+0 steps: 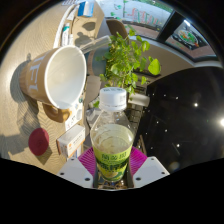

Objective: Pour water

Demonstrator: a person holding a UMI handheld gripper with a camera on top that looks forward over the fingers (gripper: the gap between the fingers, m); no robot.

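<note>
A clear plastic bottle [111, 135] with a white cap and a green label stands upright between my fingers, held above the table. My gripper [112, 160] is shut on the bottle, both magenta pads [89, 158] pressing its labelled body. A white cup [57, 75] with a brown rim hangs tilted on its side up and to the left of the bottle, its mouth facing the bottle. What holds the cup is hidden. The bottle's base is out of sight behind the fingers.
A leafy green plant [130, 60] stands just behind the bottle. A dark red round object [38, 140] lies on the light table at the left, beside small white boxes [70, 138]. A dark glossy surface [185, 110] fills the right side.
</note>
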